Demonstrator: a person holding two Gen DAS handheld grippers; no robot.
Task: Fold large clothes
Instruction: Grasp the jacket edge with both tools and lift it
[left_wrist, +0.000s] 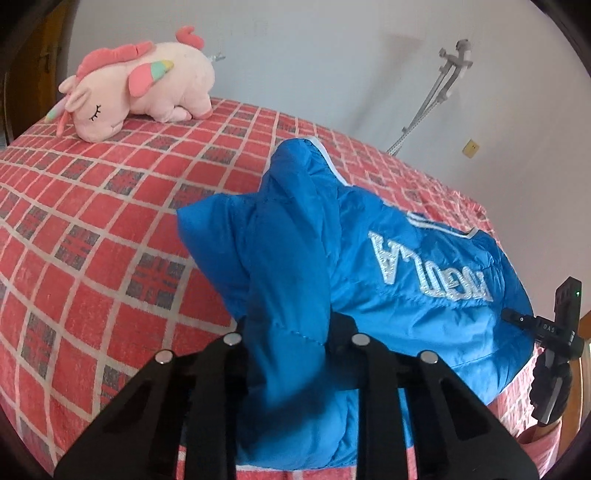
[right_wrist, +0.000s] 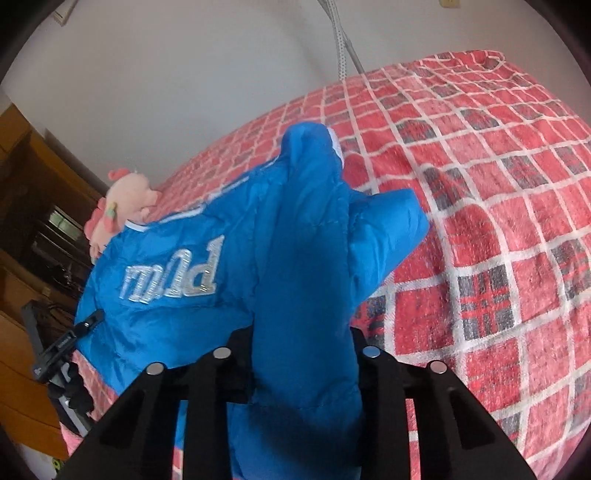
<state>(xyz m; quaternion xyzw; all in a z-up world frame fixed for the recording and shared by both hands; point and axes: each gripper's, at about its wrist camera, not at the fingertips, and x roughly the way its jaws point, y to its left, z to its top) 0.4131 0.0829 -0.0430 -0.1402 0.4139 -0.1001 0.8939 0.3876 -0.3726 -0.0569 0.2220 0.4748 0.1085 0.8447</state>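
Note:
A blue padded jacket (left_wrist: 388, 295) with white embroidered lettering lies on a bed with a red checked blanket (left_wrist: 92, 221). My left gripper (left_wrist: 288, 332) is shut on a thick bunched fold of the blue jacket, which rises between its black fingers (left_wrist: 225, 354). In the right wrist view the same jacket (right_wrist: 177, 258) fills the middle, and my right gripper (right_wrist: 303, 343) is shut on another bunched fold of it. The other gripper shows at each view's edge: the right one (left_wrist: 554, 339) and the left one (right_wrist: 66, 343).
A pink plush unicorn (left_wrist: 144, 81) lies at the far end of the bed. A white wall (left_wrist: 314, 55) stands behind, with a grey metal stand (left_wrist: 436, 88) leaning on it. Wooden furniture (right_wrist: 33, 221) stands beside the bed. The blanket (right_wrist: 498, 221) lies bare on both sides of the jacket.

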